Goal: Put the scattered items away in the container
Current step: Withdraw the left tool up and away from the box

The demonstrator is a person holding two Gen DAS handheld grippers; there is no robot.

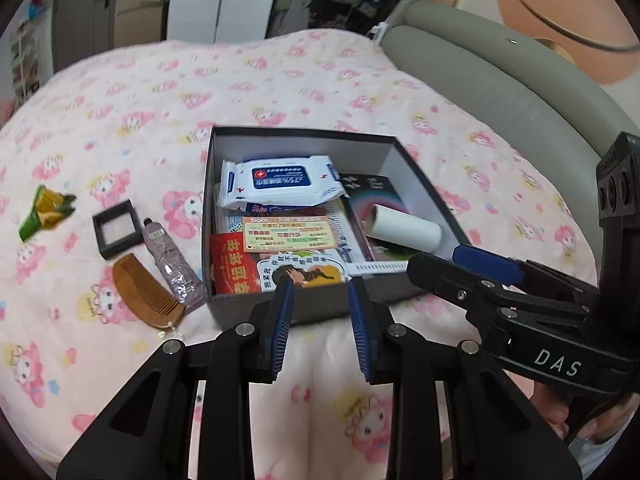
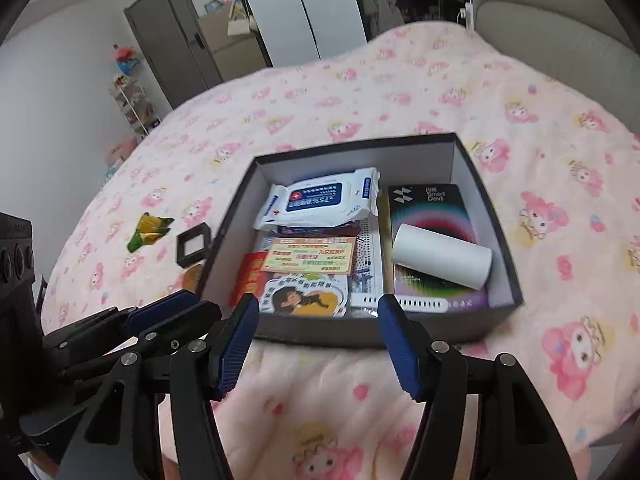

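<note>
Both pairs of jaws stand wide and hold nothing. The left gripper (image 1: 320,292) hovers at the near wall of the dark box (image 1: 280,312), with the right gripper (image 2: 318,312) just beside it on its right, its jaws over the same near wall.

Straight ahead of both, inside the box, lie a pack of wipes (image 1: 278,182), a white roll (image 1: 406,230) on a dark booklet (image 2: 430,204), a white strip (image 2: 422,304) along the near wall, and a layer of printed cards and leaflets (image 1: 290,232).

Left of the left jaws, outside the box on the pink bed cover (image 1: 160,92), four things are out: a mauve tube (image 1: 170,260) touching the box's left wall, a wooden comb (image 1: 142,290) just beside the tube, a small black square case (image 1: 117,228) beyond them, and a green and yellow wrapper (image 1: 46,212) farthest left, well apart from the box.

My reading is that the tidying is partly done, with both grippers free between picks. The left gripper is the nearer one to what remains. The next move calls for swinging left, lowering over the tube or comb, and closing across the narrow width; both lie flat on soft bedding, so the fingers must press in a little to get under.
</note>
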